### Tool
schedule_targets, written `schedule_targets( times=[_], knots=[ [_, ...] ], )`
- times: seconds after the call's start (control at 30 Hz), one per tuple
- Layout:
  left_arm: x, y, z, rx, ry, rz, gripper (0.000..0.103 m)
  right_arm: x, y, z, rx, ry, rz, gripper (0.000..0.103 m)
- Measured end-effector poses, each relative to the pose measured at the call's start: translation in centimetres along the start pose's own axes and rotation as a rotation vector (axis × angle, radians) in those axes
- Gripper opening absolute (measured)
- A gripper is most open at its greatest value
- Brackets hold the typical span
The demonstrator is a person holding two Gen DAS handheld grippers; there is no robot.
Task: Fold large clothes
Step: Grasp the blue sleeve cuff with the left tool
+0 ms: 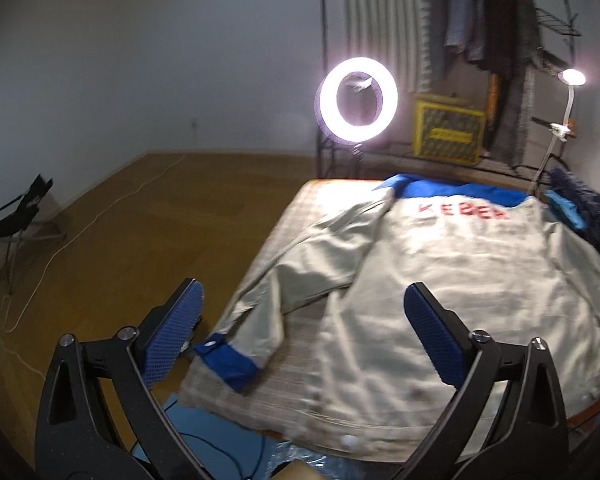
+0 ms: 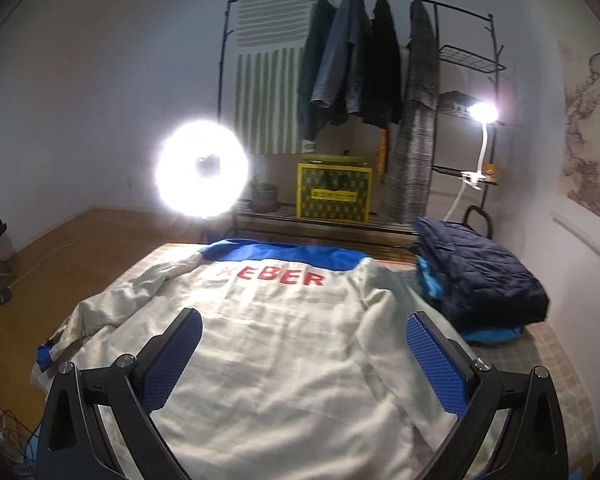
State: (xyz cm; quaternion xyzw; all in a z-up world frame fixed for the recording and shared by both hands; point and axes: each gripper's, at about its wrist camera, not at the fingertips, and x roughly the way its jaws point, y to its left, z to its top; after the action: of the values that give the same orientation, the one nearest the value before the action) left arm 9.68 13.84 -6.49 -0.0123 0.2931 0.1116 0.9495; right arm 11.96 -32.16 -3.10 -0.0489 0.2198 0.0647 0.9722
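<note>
The jacket [image 2: 300, 344] lies spread flat, back up, on the checked tabletop [image 1: 300, 376], its blue collar [image 2: 280, 256] at the far edge and red lettering across the shoulders. One sleeve [image 1: 296, 256] stretches out to the left side, ending in a blue cuff [image 1: 228, 364] near the tabletop's front corner. The left gripper [image 1: 304, 332] hovers over the jacket's left front part, jaws spread wide and holding nothing. The right gripper [image 2: 304, 356] hangs above the middle of the jacket's back, jaws likewise wide apart and empty. A folded dark quilted garment [image 2: 480, 272] sits on a blue one at the right side of the tabletop, just beside the jacket. Behind stand a lit ring light [image 2: 202, 168], a clothes rack [image 2: 364, 60] with hanging coats, a yellow box [image 2: 332, 192] and a clip lamp [image 2: 480, 112].
</note>
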Motion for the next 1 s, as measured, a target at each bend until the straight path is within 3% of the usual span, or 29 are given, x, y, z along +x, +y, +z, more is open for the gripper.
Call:
schedule_targets(
  times=[0.2, 0.37, 0.47, 0.7, 0.87, 1.0],
  knots=[
    [7.0, 5.5, -0.9, -0.110, 0.158, -0.003, 0.098, 3.7, 2.4, 0.5, -0.007, -0.022, 0.061, 0.103],
    [13.0, 10.7, -2.5, -0.292, 0.335, -0.065, 0.096, 7.4, 4.2, 0.6, 0.000, 0.069, 0.146, 0.101],
    [15.8, 13.3, -3.6, -0.383, 0.399, -0.071, 0.095, 9.1, 4.9, 0.0, -0.022, 0.114, 0.172, 0.099],
    [21.5, 16.3, -5.8, -0.403, 0.496, -0.060, 0.090, 10.8, 5.1, -0.7, -0.014, 0.170, 0.196, 0.099],
    [24.7, 16.9, -7.0, -0.436, 0.560, -0.081, 0.088, 11.6, 5.7, -1.0, -0.028, 0.201, 0.199, 0.098],
    [26.1, 16.0, -7.3, -0.398, 0.587, -0.092, 0.088, 12.1, 6.3, -1.4, -0.048, 0.219, 0.204, 0.098]
  ],
)
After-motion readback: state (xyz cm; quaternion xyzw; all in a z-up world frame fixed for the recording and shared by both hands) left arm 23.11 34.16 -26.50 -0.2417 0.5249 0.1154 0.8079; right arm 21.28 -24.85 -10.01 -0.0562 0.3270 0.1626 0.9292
